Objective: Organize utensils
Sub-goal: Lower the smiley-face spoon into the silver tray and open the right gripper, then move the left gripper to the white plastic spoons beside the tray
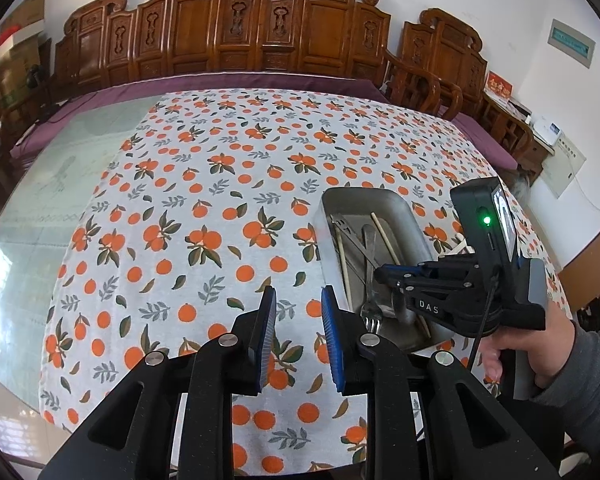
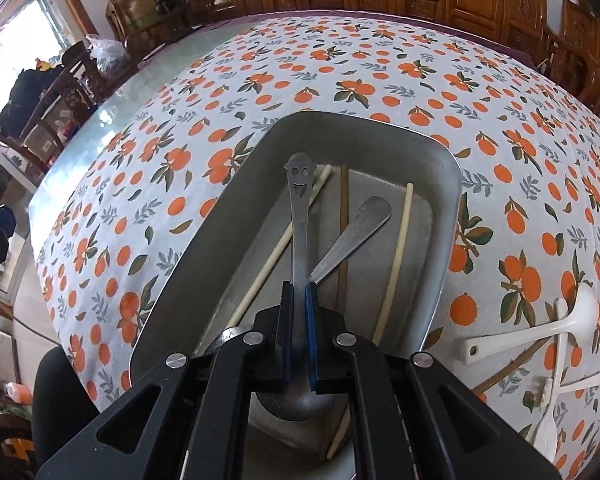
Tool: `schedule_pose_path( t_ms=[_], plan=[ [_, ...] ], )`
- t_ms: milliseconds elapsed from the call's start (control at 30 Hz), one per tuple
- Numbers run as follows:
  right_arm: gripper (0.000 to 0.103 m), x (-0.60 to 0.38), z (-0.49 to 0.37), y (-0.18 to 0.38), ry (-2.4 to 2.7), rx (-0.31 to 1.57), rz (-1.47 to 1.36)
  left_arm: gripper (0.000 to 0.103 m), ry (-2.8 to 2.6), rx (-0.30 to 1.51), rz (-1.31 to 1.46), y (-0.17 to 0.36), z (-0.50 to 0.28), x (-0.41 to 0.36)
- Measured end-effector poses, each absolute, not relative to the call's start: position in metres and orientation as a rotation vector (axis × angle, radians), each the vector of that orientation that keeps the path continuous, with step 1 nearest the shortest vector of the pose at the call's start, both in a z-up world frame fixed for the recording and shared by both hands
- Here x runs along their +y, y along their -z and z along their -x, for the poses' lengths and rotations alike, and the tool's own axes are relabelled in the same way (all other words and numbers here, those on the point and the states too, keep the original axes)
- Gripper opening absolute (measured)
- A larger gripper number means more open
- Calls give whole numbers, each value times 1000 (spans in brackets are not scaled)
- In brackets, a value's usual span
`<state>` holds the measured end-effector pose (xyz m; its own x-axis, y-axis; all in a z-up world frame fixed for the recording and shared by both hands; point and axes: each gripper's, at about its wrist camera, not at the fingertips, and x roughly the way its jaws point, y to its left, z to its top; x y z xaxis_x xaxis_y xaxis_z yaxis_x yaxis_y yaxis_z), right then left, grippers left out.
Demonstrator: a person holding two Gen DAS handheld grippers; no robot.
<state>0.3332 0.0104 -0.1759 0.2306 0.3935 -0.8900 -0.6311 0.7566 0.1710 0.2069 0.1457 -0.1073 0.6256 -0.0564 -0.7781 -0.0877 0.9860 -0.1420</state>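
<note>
While right claw (image 2: 300, 304) grips smiley spoon (image 2: 299, 216) over tray (image 2: 440, 168) | left claw (image 1: 299, 320) narrow, empty | white spoons (image 2: 540, 328) beside tray

Orange-print tablecloth (image 2: 340, 80) under metal tray (image 2: 440, 168)

We note the rectangular metal tray (image 2: 440, 264) on the bench (image 2: 260, 92), chopsticks and metal fork (image 1: 370, 276) inside; white plastic ladles (image 2: 540, 328) lie right of it.

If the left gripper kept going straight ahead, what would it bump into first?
Probably just the tablecloth. The left gripper has nothing between its fingers and points at bare cloth, left of the tray. Depth is hard to judge in this view.
</note>
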Motion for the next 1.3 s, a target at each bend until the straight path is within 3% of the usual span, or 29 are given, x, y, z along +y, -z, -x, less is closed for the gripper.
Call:
schedule_pose_path(
  t_ms=[467,533,700,867,933,1233,1300],
  plan=[
    [9,-47,-309,120,-732,994,160,31,25,869,142,90,-210,113],
    [9,-66,-305,112,-721,977,151,47,39,865,140,87,-212,105],
    [9,-113,-300,101,-669,951,145,59,72,852,134,84,-216,84],
    [9,-161,-301,97,-600,937,136,62,108,856,123,86,-223,62],
    [9,-176,-302,99,-576,937,124,73,117,849,117,86,-225,54],
    [9,-227,-307,118,-502,966,77,73,172,862,77,93,-248,20],
    [18,-230,-309,124,-497,973,65,73,186,866,62,94,-254,13]
  ],
)
